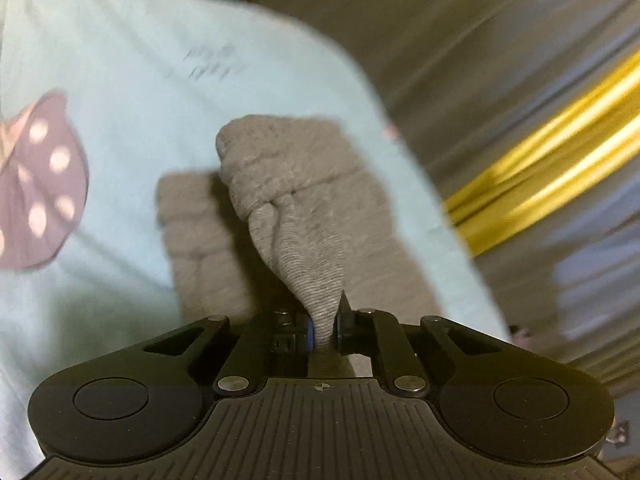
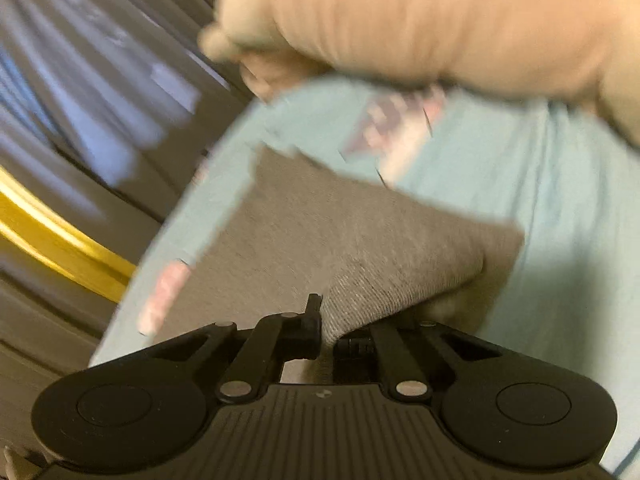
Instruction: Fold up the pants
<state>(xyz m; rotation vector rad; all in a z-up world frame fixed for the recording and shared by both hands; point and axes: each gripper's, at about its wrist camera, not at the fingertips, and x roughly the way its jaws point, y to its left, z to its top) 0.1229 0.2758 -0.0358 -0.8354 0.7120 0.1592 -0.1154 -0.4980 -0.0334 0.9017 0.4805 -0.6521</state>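
Pinching a twisted bunch of ribbed grey knit, the left gripper [image 1: 324,328] is closed on the pants [image 1: 288,200], which rise bunched from its jaws above a pale blue sheet [image 1: 120,60]. The right gripper [image 2: 329,338] is likewise clamped on a corner of the same grey fabric, spread flat over the sheet near its curved edge. Beyond that edge a yellow band [image 1: 560,152] blurs past. A spotted mushroom print [image 1: 36,184] shows; small dark marks are unreadable.
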